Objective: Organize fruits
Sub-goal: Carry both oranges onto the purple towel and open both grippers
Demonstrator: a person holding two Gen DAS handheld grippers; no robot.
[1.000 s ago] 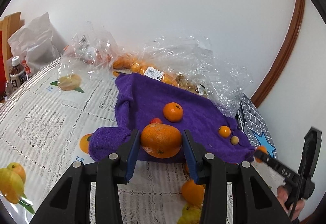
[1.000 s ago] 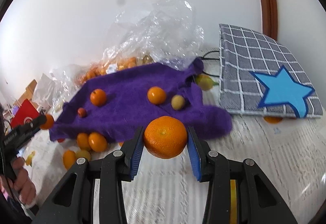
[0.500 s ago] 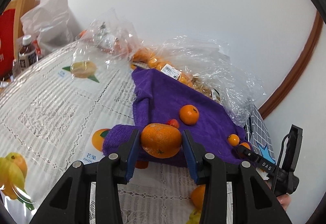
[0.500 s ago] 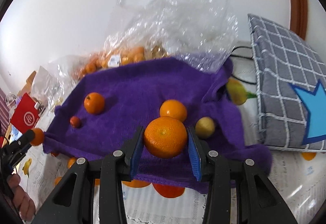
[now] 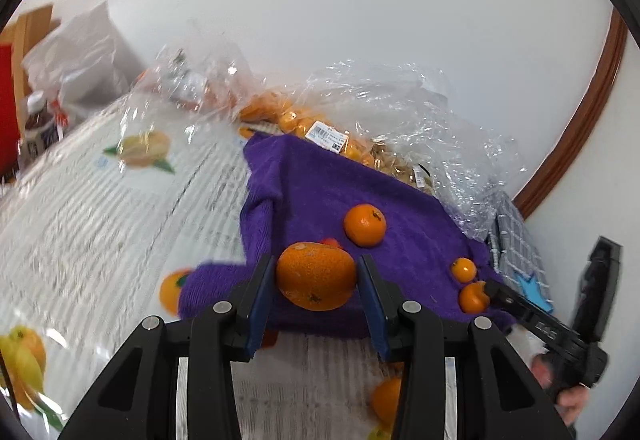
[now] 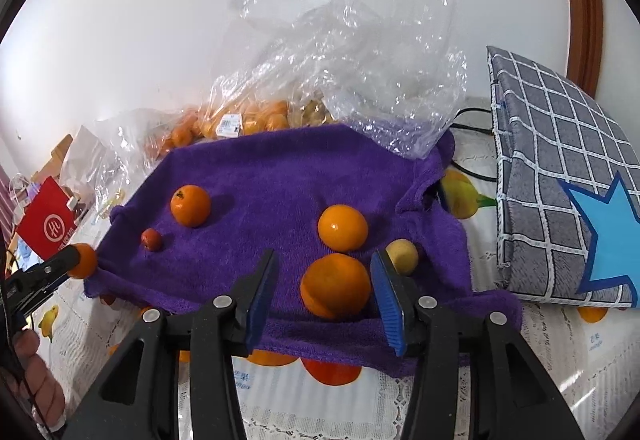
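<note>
Nearby, purple towel (image 6: 280, 176) edge, seemingly uncrowded.

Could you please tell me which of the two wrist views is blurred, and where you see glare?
Left wrist view: the tablecloth and bottle at left are motion-smeared, while the held orange stays sharp. Right wrist view: mostly crisp; glare glints on the plastic bag and on an orange on the towel. Both views bend at the edges.

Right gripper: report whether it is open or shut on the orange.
Open. The right gripper has just been opening; a gap shows beside the round orange fruit, which rests on the purple towel.
</note>
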